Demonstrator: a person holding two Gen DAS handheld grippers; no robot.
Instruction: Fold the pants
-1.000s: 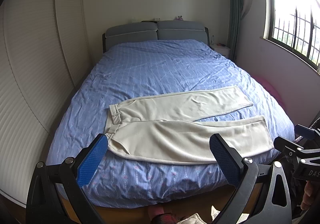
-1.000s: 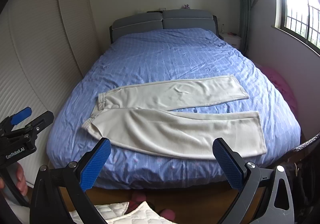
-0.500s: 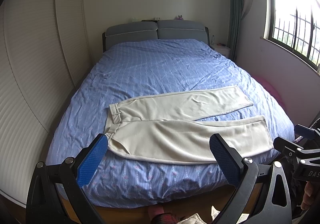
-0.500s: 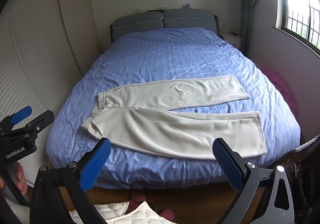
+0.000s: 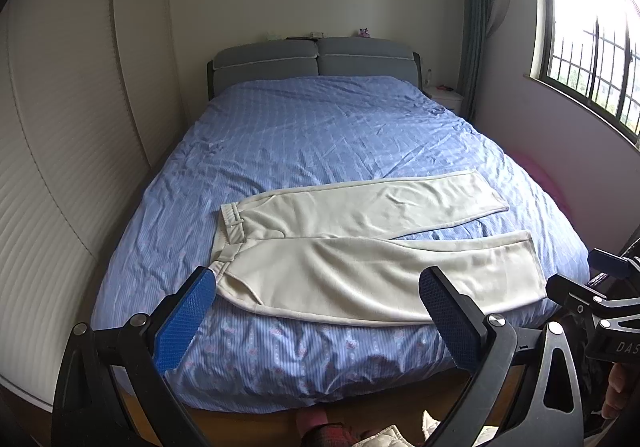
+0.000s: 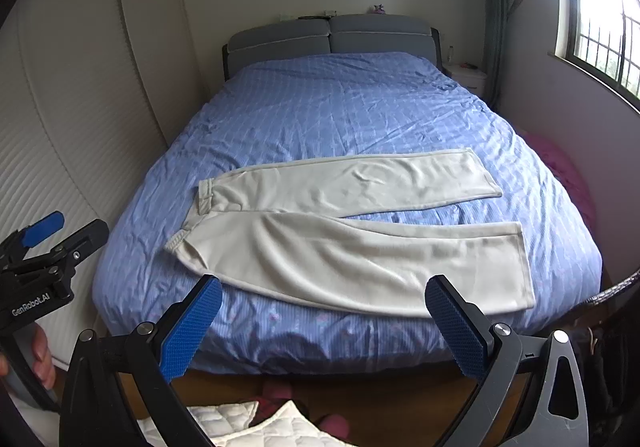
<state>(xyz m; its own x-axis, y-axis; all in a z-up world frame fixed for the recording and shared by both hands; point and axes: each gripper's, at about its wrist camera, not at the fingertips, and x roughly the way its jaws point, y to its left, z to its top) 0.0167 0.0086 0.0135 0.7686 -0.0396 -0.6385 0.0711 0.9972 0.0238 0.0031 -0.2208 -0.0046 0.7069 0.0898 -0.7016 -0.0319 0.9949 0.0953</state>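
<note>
Cream pants (image 5: 360,247) spread flat across the near end of the bed (image 5: 320,135), on the blue checked cover, waistband (image 5: 230,223) to the left and both leg hems to the right, legs splayed apart in a narrow V. Near leg (image 6: 360,259) lying right along the bed's front edge. No fold begun yet, by the look of it.

Left tool (image 5: 316,323) held back from the bed, blue pads wide apart, nothing between them. Right tool (image 6: 320,327) likewise gaping and empty, hovering short of the mattress edge.

Likely first step: bringing one leg over onto the other.

Risks from here:
- Pinching the cover along with the cloth, since the fabric lies flush on soft bedding; would drag the cover up and wrinkle the pants.
- Catching only the top layer at waistband or hem, leaving the lower layer behind and twisting the leg.
- Pulling the near leg off the front edge, given how close it sits.
- Uneven lift between the two tools, skewing the seams.
</note>
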